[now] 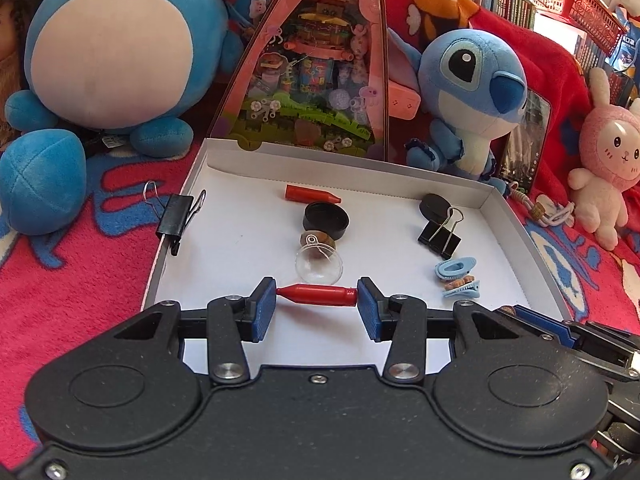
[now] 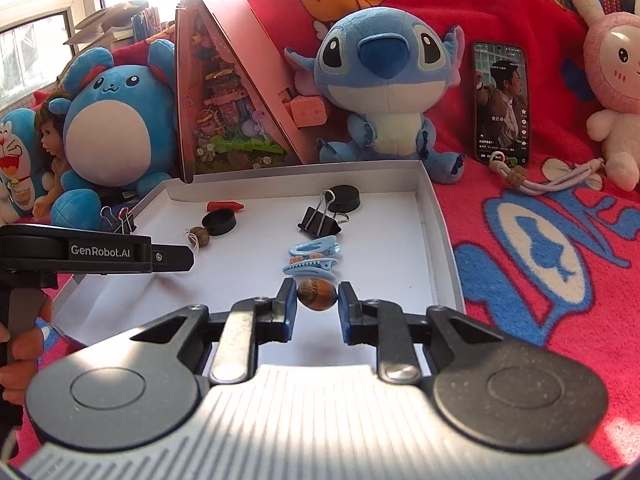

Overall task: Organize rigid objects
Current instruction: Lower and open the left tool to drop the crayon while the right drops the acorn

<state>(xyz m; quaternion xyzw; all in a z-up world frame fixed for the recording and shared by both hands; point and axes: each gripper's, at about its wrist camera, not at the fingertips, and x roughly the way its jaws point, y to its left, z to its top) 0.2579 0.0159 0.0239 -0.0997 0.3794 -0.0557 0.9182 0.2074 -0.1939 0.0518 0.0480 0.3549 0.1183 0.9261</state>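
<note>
My left gripper [image 1: 317, 300] is shut on a red bullet-shaped piece [image 1: 318, 294], held end to end over the near part of the white shallow box [image 1: 504, 216]. My right gripper [image 2: 317, 300] is shut on a brown acorn [image 2: 317, 294] above the same box [image 2: 434, 216]. Inside the box lie a second red piece [image 1: 312, 194], two black round caps [image 1: 326, 218] [image 1: 435, 206], a clear dome [image 1: 319, 266] beside another acorn [image 1: 318, 240], a black binder clip [image 1: 440, 236] and two light-blue hair clips [image 1: 456, 269] [image 1: 462, 290]. Another binder clip [image 1: 178, 216] is clamped on the box's left wall.
Plush toys ring the box: a round blue one [image 1: 112, 52], a blue big-eared one [image 2: 380, 80] and a pink rabbit [image 2: 616, 80]. A pink triangular toy package [image 1: 316, 80] stands behind the box. A phone [image 2: 500, 104] leans on the red blanket, a cord [image 2: 536, 180] before it.
</note>
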